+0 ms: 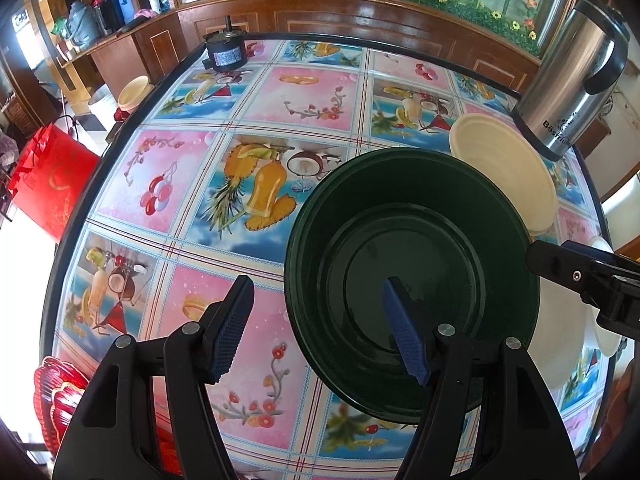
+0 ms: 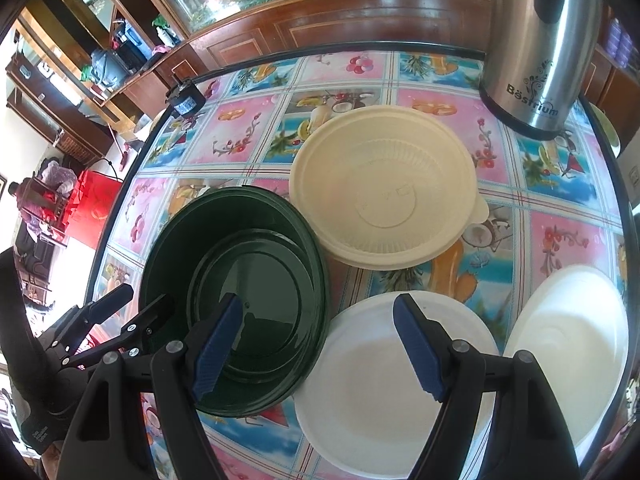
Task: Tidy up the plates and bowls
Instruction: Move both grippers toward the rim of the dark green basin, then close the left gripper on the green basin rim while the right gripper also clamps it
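The desk (image 2: 560, 240) is carrying a dark green bowl (image 2: 236, 280) at left, touching a cream bowl (image 2: 384, 184). Two white plates (image 2: 380, 368) are lying near. Both the left hand-held gripper (image 1: 320, 328) and the right hand-held gripper (image 2: 320, 348) are standing wide apart, holding nothing.

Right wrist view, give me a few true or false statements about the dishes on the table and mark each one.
1. The green bowl has a smaller green dish nested in it. True.
2. The cream bowl sits inside the green bowl. False: it stands beside it on the table.
3. The right gripper grips a white plate. False: its jaws are open above the dishes.
4. A steel kettle stands upright behind the cream bowl. True.
5. Both grippers are shut. False: the left gripper is open too.
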### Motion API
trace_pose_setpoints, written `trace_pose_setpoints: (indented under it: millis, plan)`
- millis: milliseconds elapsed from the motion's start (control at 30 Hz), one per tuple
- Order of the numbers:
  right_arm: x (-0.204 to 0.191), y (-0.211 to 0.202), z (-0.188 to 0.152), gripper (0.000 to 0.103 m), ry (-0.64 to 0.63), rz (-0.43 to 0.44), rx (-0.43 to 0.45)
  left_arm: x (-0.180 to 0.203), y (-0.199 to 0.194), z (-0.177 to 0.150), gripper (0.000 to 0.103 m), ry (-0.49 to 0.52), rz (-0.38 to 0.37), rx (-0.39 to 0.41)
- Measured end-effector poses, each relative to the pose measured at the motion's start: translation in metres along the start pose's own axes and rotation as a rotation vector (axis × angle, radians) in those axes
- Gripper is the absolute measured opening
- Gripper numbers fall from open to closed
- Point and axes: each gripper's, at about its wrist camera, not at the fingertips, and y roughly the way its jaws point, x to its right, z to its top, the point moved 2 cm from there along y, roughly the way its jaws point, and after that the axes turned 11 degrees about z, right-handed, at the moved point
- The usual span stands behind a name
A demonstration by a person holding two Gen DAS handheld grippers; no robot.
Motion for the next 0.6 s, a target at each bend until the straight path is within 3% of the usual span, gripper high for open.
trace_pose_setpoints:
  millis: [233, 600]
  plan:
    - [0.000, 0.007, 0.002, 0.077, -0.012, -0.014, -0.015, 0.001, 0.002, 0.002, 0.067, 0.000, 0.000, -0.003]
    - [0.000, 0.021, 0.006, 0.060, -0.024, -0.030, -0.046, 0.005, 0.012, 0.006, 0.067, -0.008, -0.011, -0.030]
